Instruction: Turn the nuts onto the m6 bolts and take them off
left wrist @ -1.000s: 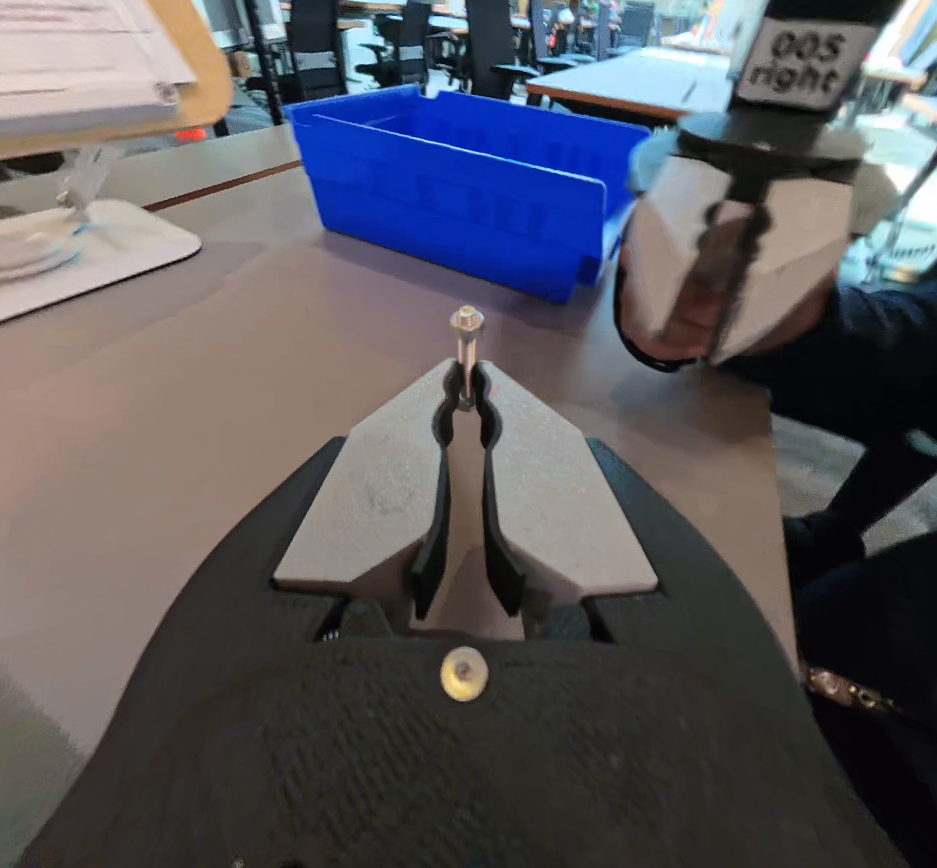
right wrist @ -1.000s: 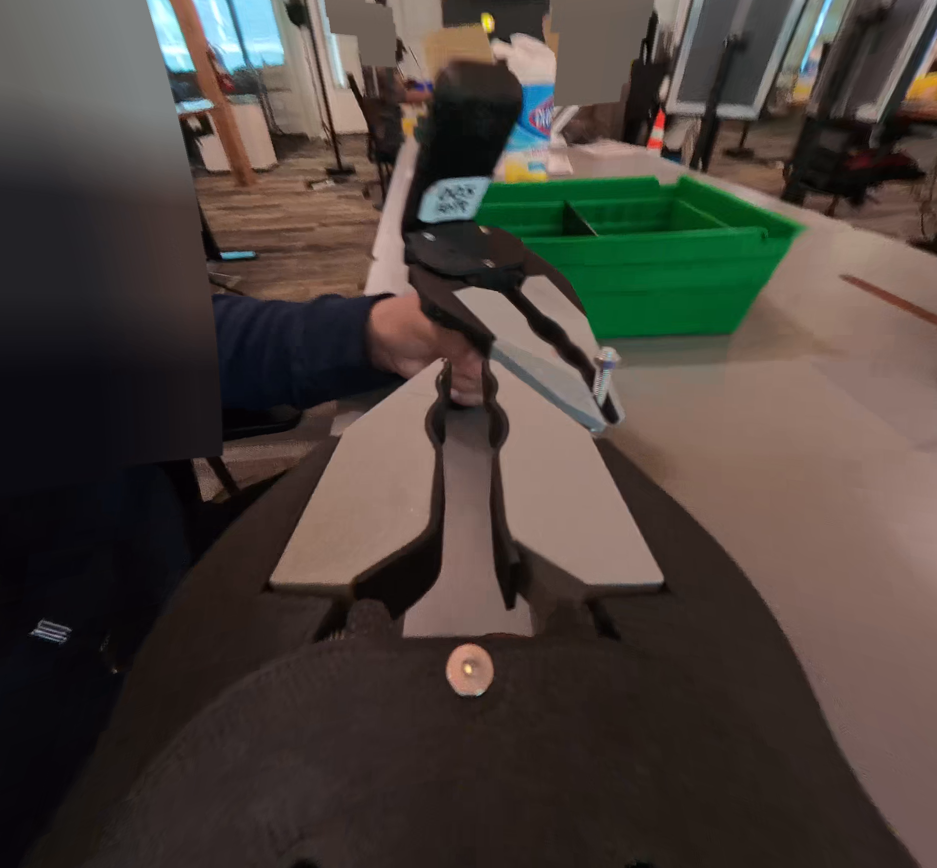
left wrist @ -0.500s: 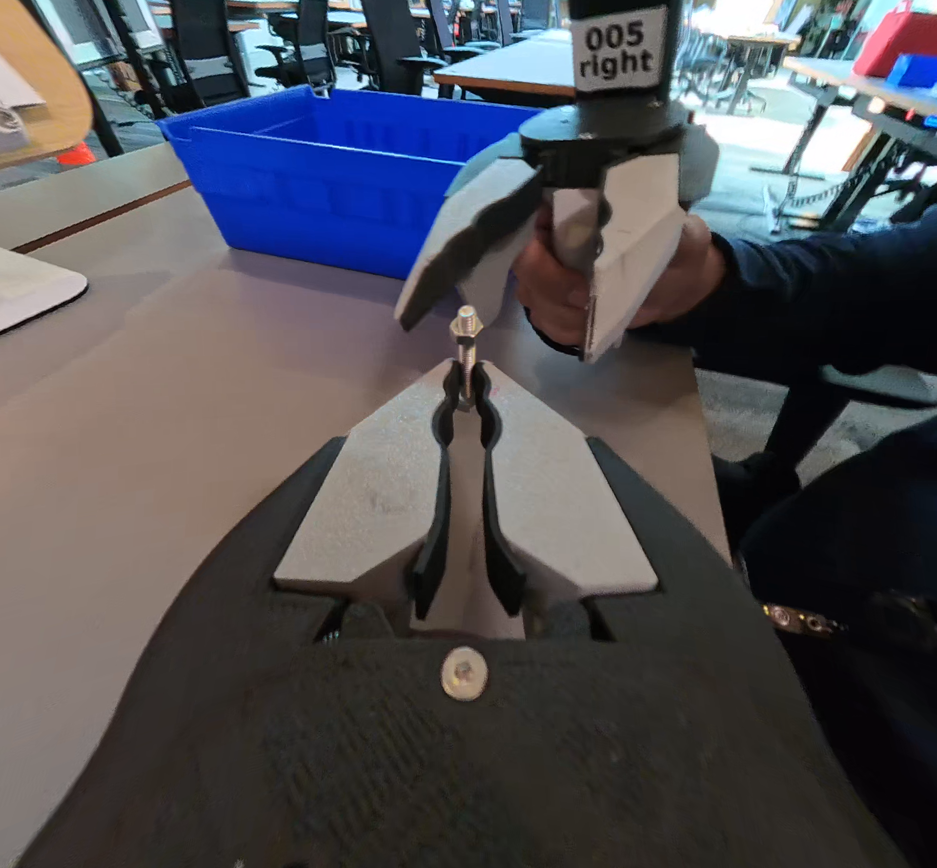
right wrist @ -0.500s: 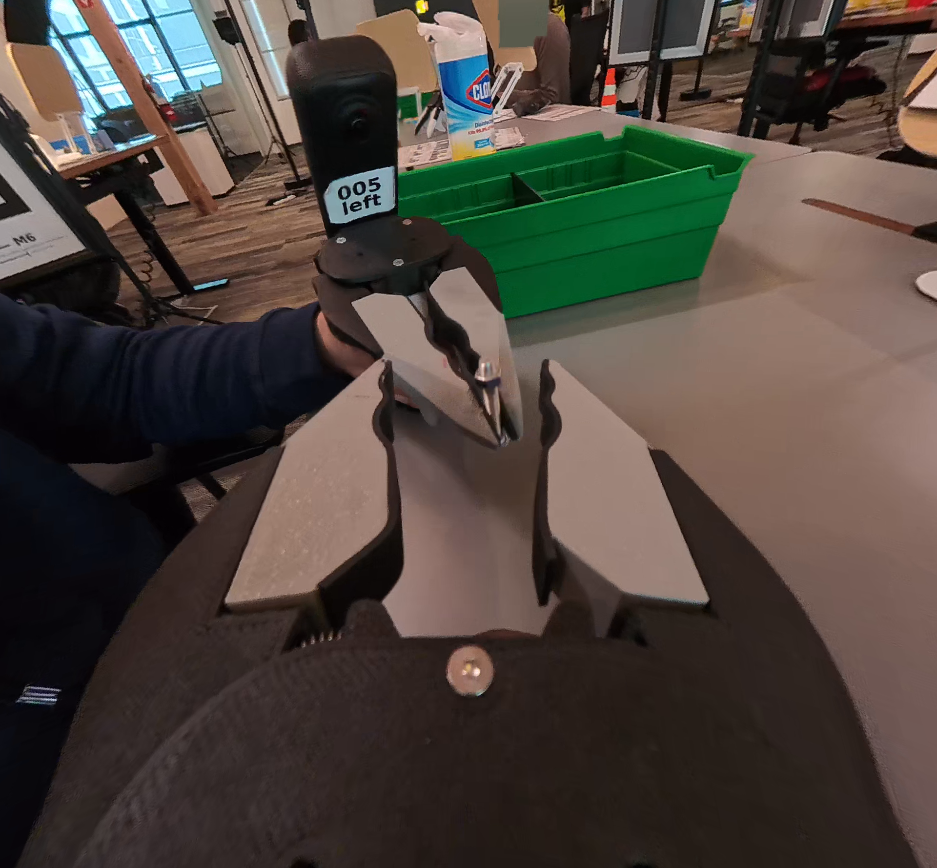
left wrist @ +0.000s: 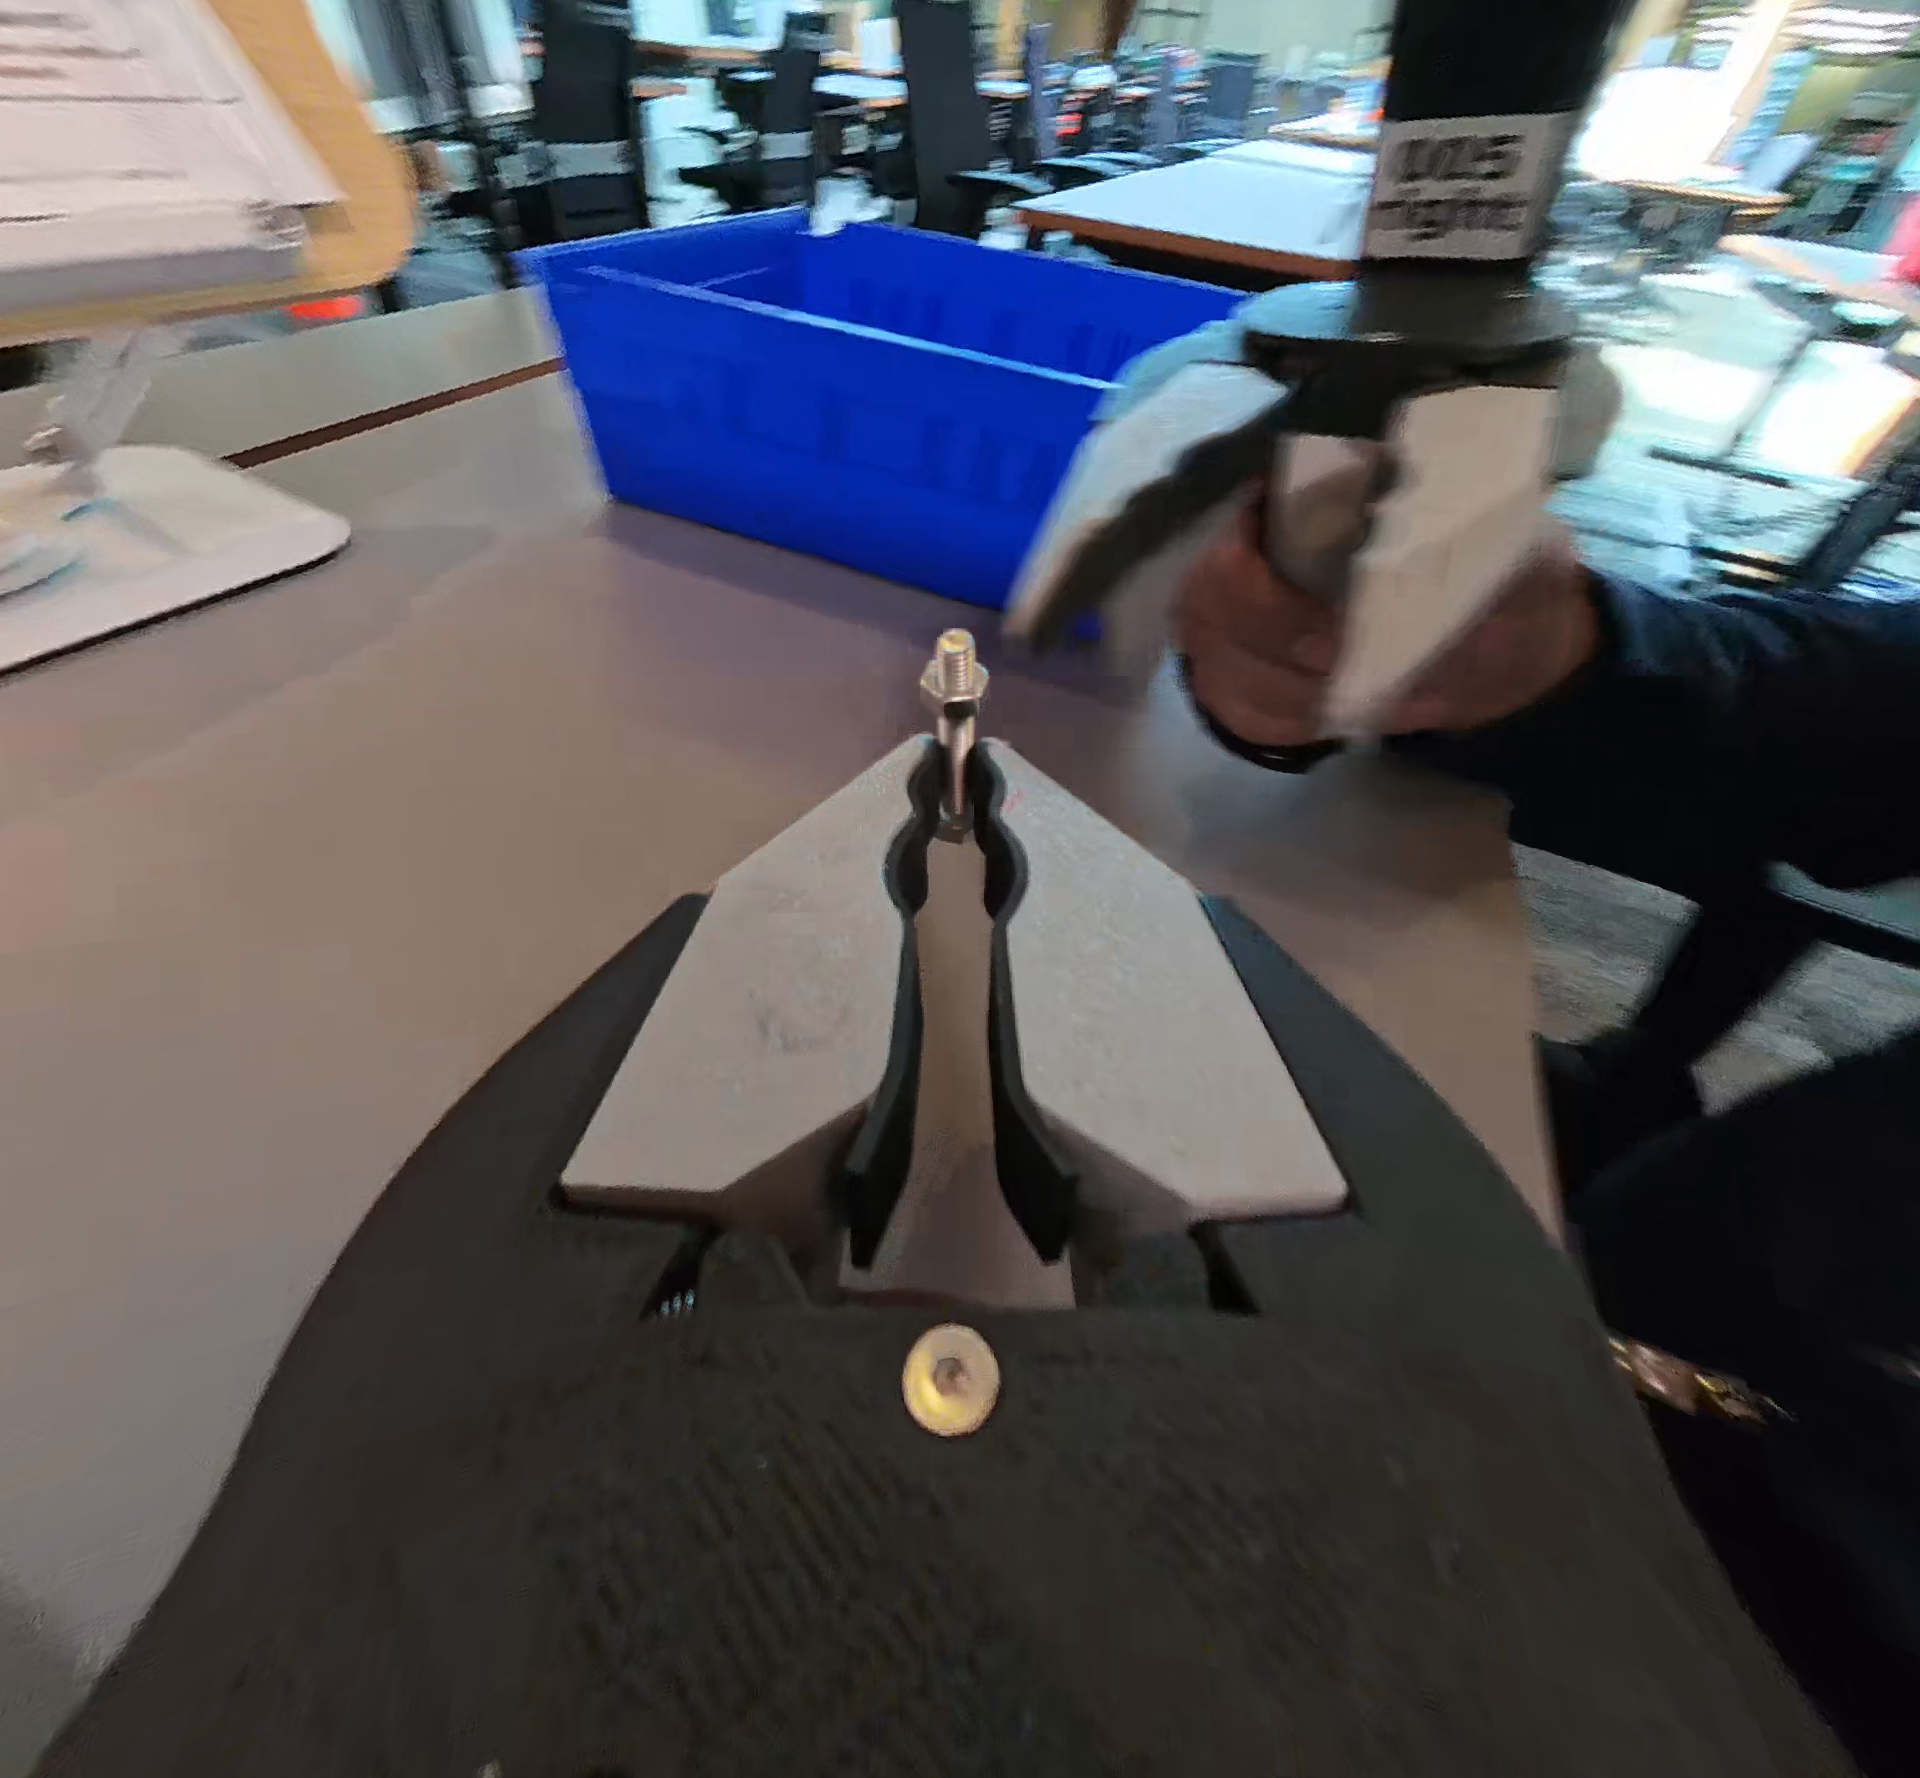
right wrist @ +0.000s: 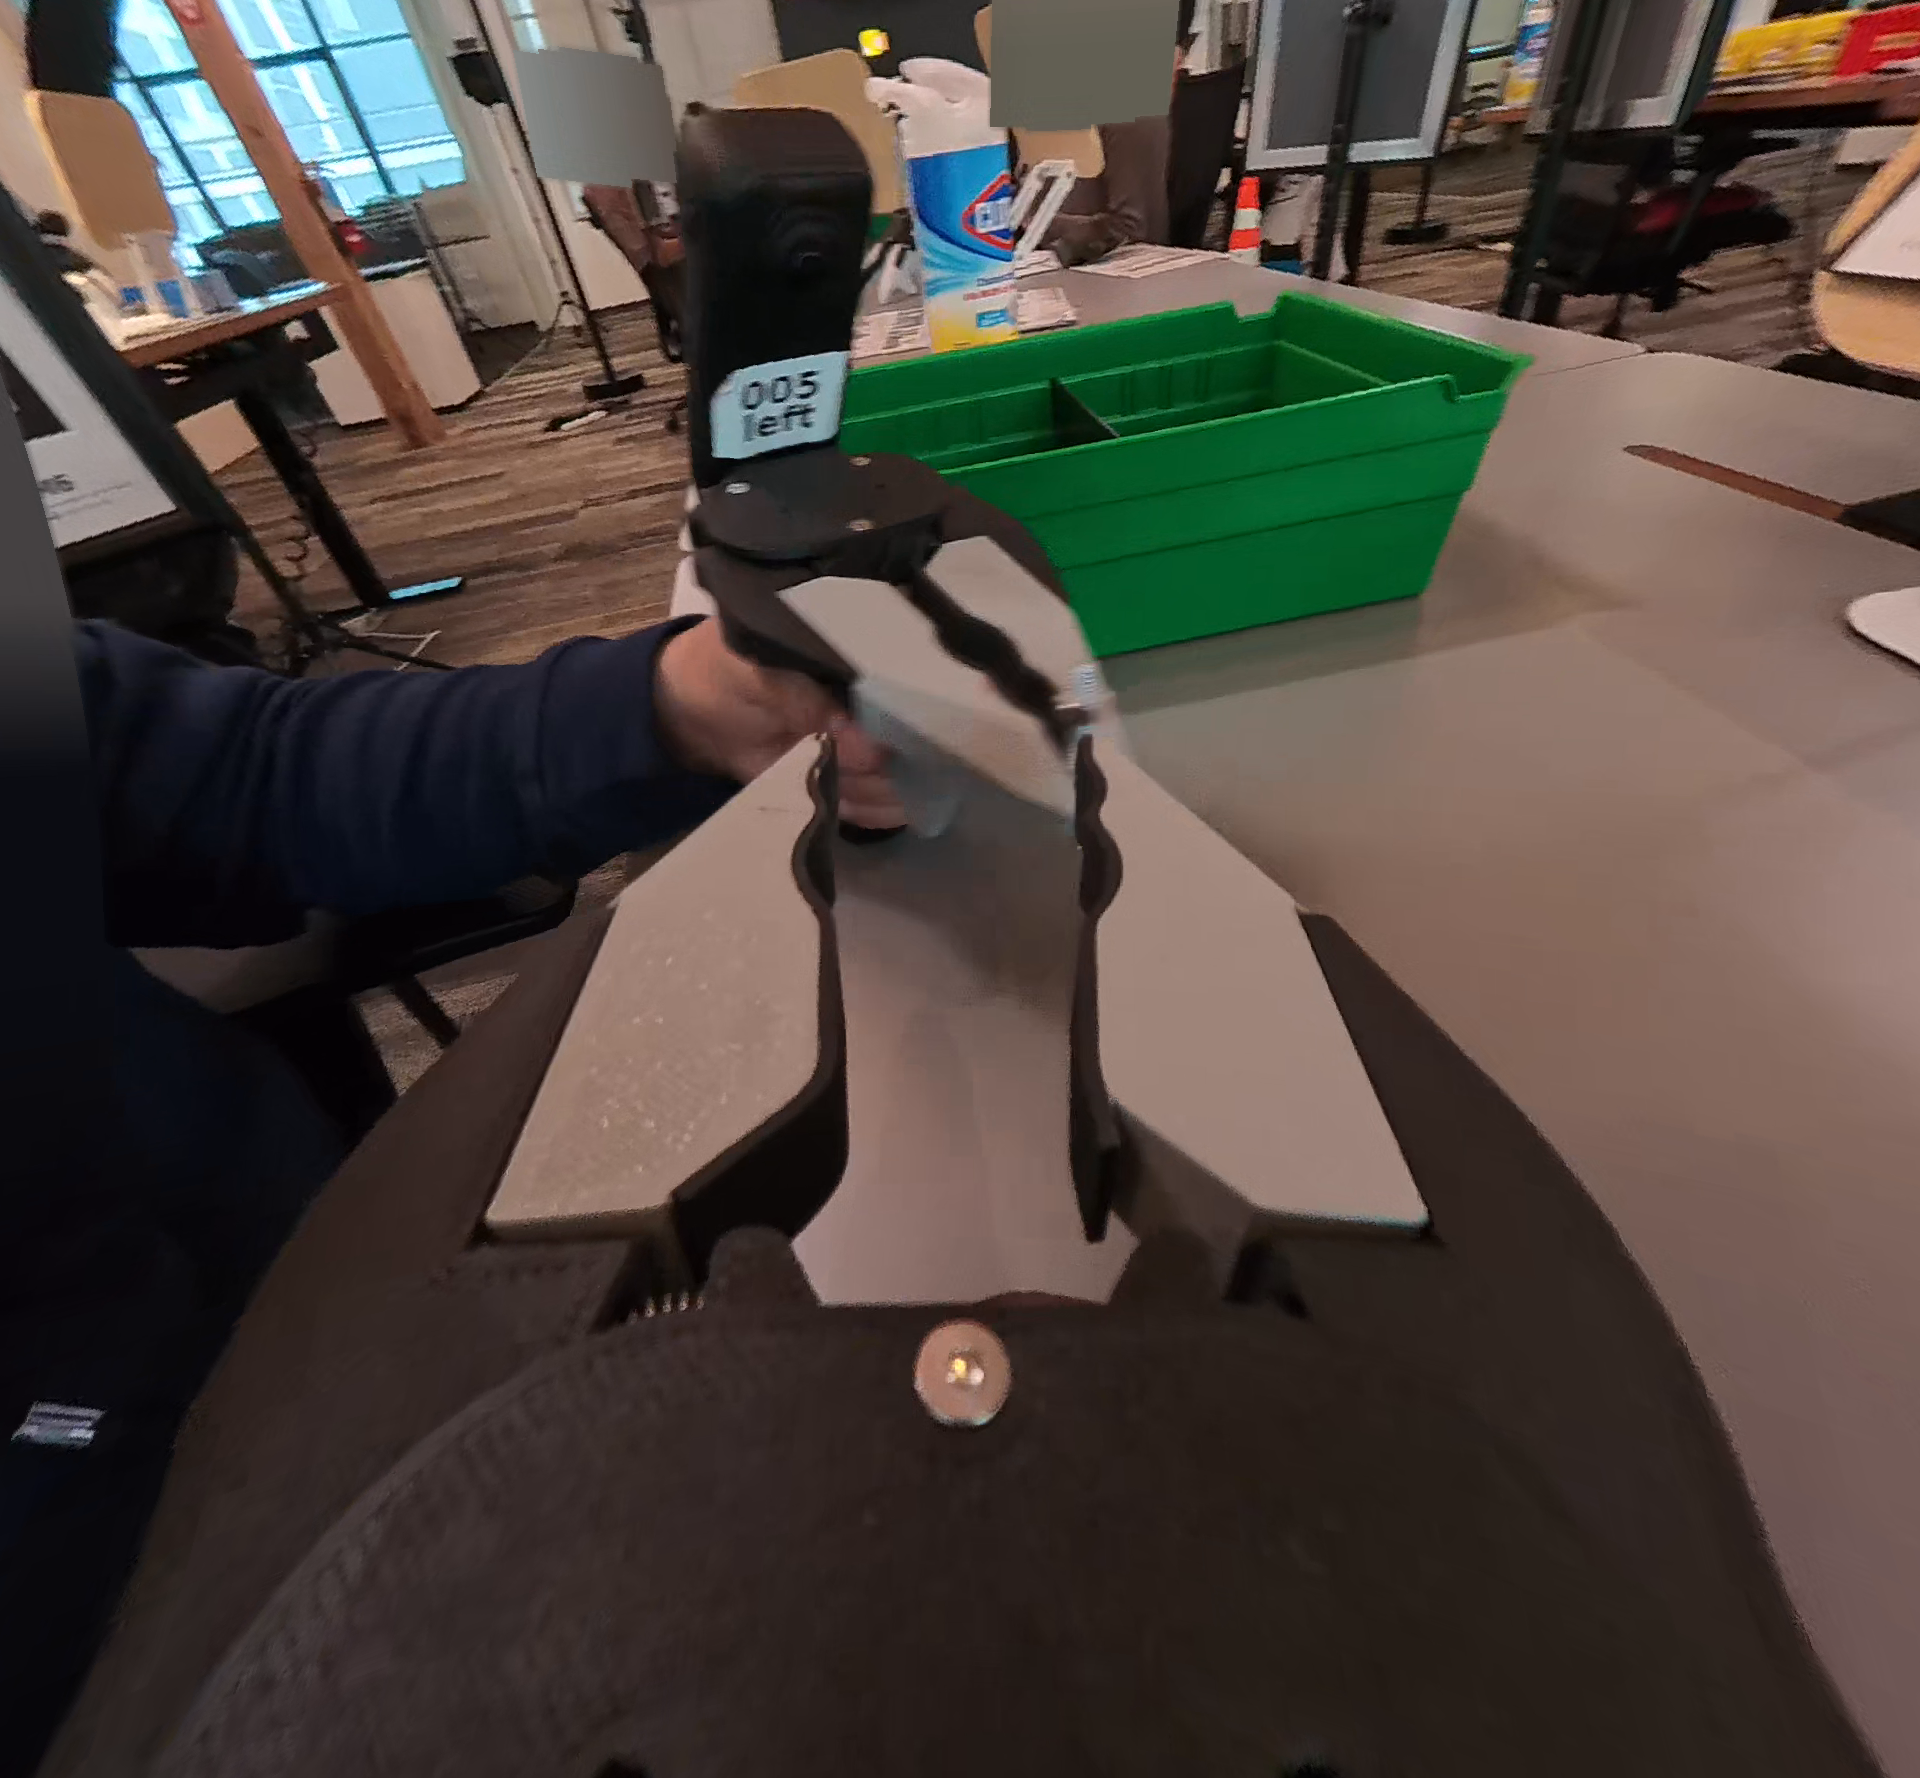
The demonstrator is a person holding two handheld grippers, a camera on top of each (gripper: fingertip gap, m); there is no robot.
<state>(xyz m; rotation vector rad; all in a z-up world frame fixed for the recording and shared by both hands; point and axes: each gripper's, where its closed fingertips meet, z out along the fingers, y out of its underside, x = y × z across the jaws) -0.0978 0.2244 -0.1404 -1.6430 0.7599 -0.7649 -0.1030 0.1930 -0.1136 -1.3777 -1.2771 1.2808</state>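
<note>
Your left gripper (left wrist: 954, 783) is clamped on the bolt (left wrist: 954, 752) just above centre in the left wrist view, shank upright, head down between the tips. A nut (left wrist: 954, 686) sits near the threaded top with a few threads showing above it, so you look to be mid-way through threading, though which direction it is turning cannot be told.

Your right gripper (right wrist: 951, 793) has its fingers spread apart and holds nothing. In the left wrist view it hangs blurred at the upper right, to the right of the bolt and clear of it, in front of the blue bin (left wrist: 831, 440). In the right wrist view the bolt (right wrist: 1081, 700) shows just beyond your right-hand fingertip (right wrist: 1086, 772), not between the two.

The next move likely calls for bringing the open fingers sideways until the nut sits squarely between them, then closing on its flats and twisting. Keep the left grip firm so the bolt does not spin along.

The green bin (right wrist: 1247, 523) stands well behind on the grey table (right wrist: 1558, 845).
</note>
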